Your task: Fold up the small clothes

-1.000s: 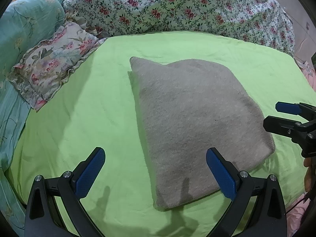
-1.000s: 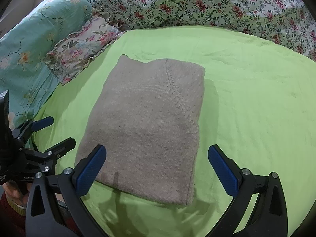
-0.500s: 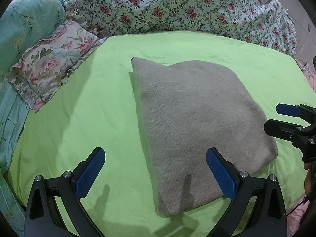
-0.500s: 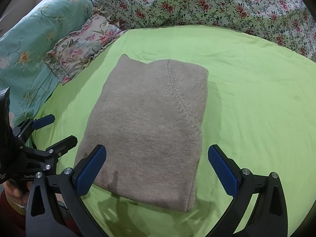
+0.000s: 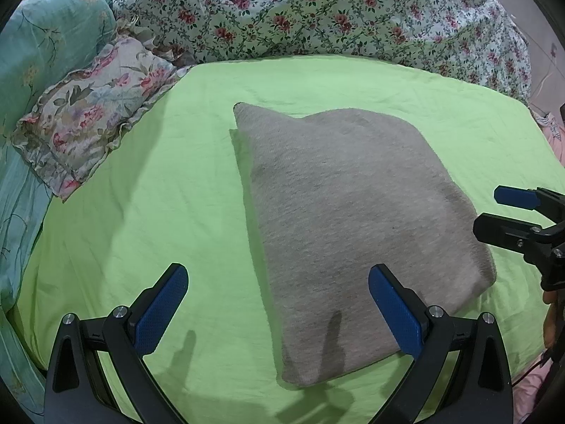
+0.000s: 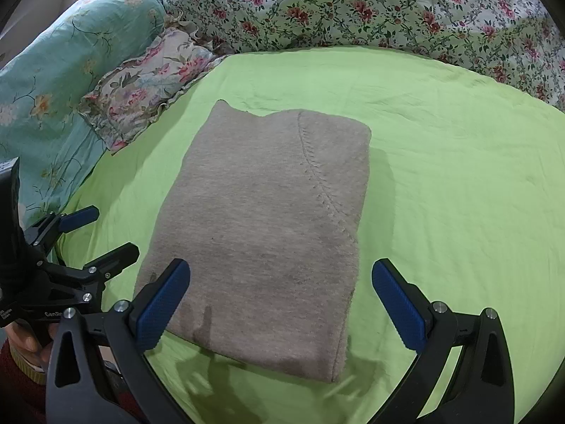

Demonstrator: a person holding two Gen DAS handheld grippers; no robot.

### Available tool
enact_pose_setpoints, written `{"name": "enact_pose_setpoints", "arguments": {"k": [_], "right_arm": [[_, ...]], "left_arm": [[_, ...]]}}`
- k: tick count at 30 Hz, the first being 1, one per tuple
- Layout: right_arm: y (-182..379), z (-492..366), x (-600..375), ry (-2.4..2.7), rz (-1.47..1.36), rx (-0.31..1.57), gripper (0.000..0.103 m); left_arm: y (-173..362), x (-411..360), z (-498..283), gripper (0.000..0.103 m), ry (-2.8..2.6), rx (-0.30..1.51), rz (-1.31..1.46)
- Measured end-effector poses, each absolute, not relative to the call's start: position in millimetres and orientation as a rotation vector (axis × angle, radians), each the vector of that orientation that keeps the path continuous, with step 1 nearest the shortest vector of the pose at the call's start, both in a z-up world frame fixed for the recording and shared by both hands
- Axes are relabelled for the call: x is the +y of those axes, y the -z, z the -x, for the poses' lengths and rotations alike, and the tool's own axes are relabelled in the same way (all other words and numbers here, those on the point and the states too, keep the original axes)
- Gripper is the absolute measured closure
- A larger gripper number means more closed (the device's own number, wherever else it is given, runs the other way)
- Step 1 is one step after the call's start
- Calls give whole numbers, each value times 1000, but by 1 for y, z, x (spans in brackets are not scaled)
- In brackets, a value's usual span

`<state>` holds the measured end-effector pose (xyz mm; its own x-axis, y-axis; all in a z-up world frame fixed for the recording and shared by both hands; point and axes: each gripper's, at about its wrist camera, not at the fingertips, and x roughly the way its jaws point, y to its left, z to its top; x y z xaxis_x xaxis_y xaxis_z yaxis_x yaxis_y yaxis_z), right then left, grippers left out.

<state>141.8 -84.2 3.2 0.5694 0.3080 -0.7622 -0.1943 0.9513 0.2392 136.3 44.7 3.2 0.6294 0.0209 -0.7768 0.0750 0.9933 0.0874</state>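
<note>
A grey knitted garment point(image 5: 353, 219) lies folded into a thick rectangle on the green bed sheet point(image 5: 159, 194); it also shows in the right wrist view point(image 6: 261, 233), with a stitched seam on its right part. My left gripper point(image 5: 279, 304) is open and empty, above the garment's near left corner. My right gripper point(image 6: 282, 304) is open and empty, above the garment's near edge. Each gripper shows in the other's view: the right one point(image 5: 494, 212) at the garment's right side, the left one point(image 6: 102, 236) at its left side.
A frilled floral pillow point(image 5: 88, 113) lies at the left on the sheet. A teal floral quilt point(image 6: 53, 81) is piled at far left. A white floral duvet point(image 5: 317, 14) is heaped along the back. The green sheet point(image 6: 459, 183) spreads around the garment.
Both grippers have drifted slightly, so the garment sits a little lower and to the right in both views. The garment itself has not moved. Both grippers stay open.
</note>
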Motion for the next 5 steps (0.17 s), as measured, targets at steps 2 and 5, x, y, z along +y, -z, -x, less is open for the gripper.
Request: {"name": "enact_pose_setpoints", "arguments": {"k": [2, 5], "right_arm": [[-2, -142, -85, -296, -138, 922, 0], [-1, -143, -84, -299, -138, 921, 0]], "left_arm": [[-5, 43, -134, 1, 31, 876, -115], [-5, 41, -134, 1, 41, 872, -114]]}}
